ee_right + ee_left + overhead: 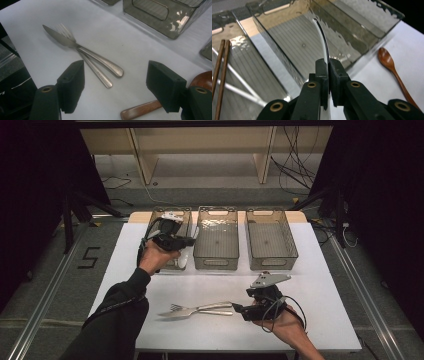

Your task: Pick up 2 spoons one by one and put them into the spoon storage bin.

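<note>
Right at the bottom of the high view, the right gripper (239, 309) sits low over the white table (320, 320), held in the person's right hand (285, 322). Its two black jaws stand wide apart with nothing between them. In the right gripper view, a shiny metal knife (82, 48) and a metal fork (93, 68) lie on the table just past those jaws. The knife lies across the fork, and their handles point toward the gripper. A brown wooden handle (140, 110) lies on the table by the right jaw, and a round brown wooden thing (203, 78) shows at the edge of that picture. I cannot tell what that round thing is.

Farther back, the left gripper (191, 240) is up over the bins, held in the left hand (156, 256). Its jaws are pressed tight on a thin white spoon (322, 41), seen edge on. The spoon curves up from the jaws. In the left gripper view it hangs above the middle bin (294, 72), close to the wall between that bin and the left bin (155, 215).

Three clear plastic bins stand side by side at the far side of the table. The left one holds brown chopsticks (222, 70) and some thin pale sticks (239, 82). The right bin (292, 245) sits beside the middle one. A brown wooden spoon (392, 67) lies on the table just beside the middle bin.
</note>
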The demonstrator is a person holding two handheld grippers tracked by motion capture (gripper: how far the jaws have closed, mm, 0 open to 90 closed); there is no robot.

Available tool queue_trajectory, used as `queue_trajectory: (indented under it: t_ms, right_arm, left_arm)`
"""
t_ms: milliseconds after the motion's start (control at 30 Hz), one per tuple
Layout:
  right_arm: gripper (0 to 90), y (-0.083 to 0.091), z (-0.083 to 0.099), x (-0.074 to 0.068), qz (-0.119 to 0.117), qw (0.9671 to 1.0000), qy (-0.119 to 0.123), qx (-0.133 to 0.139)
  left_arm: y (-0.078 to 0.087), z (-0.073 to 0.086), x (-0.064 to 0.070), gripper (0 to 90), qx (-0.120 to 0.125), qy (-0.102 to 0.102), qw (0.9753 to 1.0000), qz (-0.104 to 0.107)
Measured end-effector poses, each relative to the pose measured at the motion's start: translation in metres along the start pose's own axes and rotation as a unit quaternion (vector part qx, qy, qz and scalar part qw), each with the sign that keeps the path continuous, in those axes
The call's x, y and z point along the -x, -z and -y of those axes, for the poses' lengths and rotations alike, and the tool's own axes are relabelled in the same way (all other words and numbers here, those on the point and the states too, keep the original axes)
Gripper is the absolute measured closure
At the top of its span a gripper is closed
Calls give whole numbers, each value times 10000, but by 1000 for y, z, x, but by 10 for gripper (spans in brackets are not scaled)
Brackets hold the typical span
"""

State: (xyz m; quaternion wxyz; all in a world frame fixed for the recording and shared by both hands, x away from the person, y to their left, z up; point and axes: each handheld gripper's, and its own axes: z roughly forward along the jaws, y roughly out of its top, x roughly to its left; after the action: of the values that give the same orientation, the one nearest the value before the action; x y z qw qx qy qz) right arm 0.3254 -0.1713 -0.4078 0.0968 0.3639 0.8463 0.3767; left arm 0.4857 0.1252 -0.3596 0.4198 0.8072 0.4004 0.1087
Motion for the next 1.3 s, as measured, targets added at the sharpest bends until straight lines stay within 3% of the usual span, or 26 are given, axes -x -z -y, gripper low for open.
queue_trajectory:
  t_ms: [567,1300]
  right_arm:
    - [320,0,1,1,-33,10000,1,10]
    - [320,0,1,0,-39,10000,12,16]
  left_arm:
    - [-40,-31,-7,852,246,-35,9995,-188]
    - [-65,-33,-13,849,379,40,9986,-367]
